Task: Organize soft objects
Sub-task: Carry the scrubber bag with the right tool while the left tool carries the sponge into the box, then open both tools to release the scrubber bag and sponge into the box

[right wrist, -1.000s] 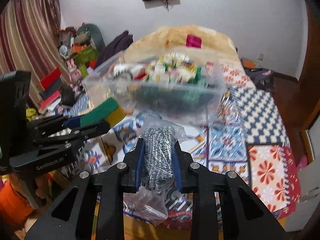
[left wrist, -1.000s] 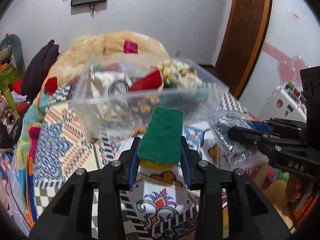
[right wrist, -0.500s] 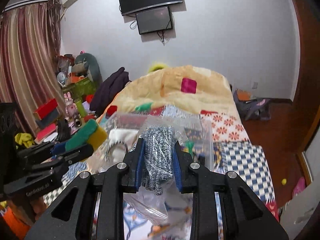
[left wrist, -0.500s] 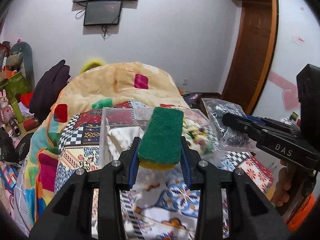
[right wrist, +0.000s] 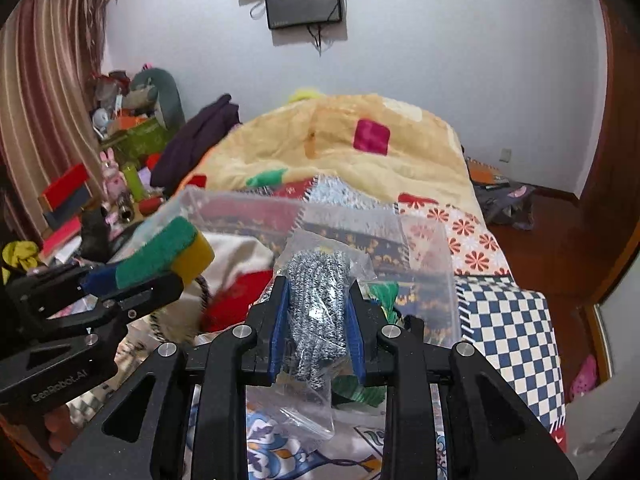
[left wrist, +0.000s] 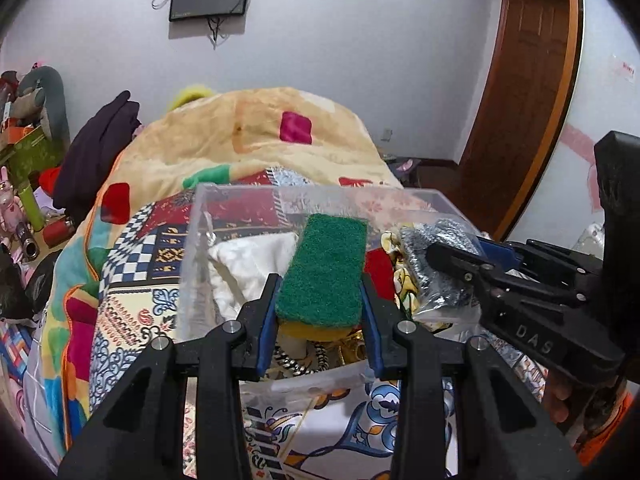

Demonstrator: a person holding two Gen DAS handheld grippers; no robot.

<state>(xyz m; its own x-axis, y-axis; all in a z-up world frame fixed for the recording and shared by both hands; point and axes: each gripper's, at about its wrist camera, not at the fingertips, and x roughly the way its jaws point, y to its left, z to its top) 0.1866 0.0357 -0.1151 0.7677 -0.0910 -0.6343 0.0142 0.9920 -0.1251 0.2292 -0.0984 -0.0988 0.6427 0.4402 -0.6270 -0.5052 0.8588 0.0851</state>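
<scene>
My left gripper [left wrist: 320, 312] is shut on a green and yellow sponge [left wrist: 324, 268], held over the near left part of a clear plastic bin [left wrist: 192, 248] on the bed. The sponge also shows in the right wrist view [right wrist: 160, 252]. My right gripper [right wrist: 316, 320] is shut on a clear bag of grey-white cord [right wrist: 316, 300], held over the bin's right part. That bag shows in the left wrist view [left wrist: 440, 276] beside the sponge. The bin holds a white cloth [left wrist: 252, 264], a red item [right wrist: 236, 296] and other soft things.
The bin stands on a patchwork quilt [left wrist: 132, 296] with a beige blanket [left wrist: 260, 136] heaped behind it. Cluttered shelves and toys [right wrist: 120, 168] are at the left. A wooden door [left wrist: 528, 92] and bare floor [right wrist: 552, 240] are at the right.
Both grippers rose and moved forward, then tipped down over the bin. I now look down into the bin's open top, with the sponge and the bag just above its contents.
</scene>
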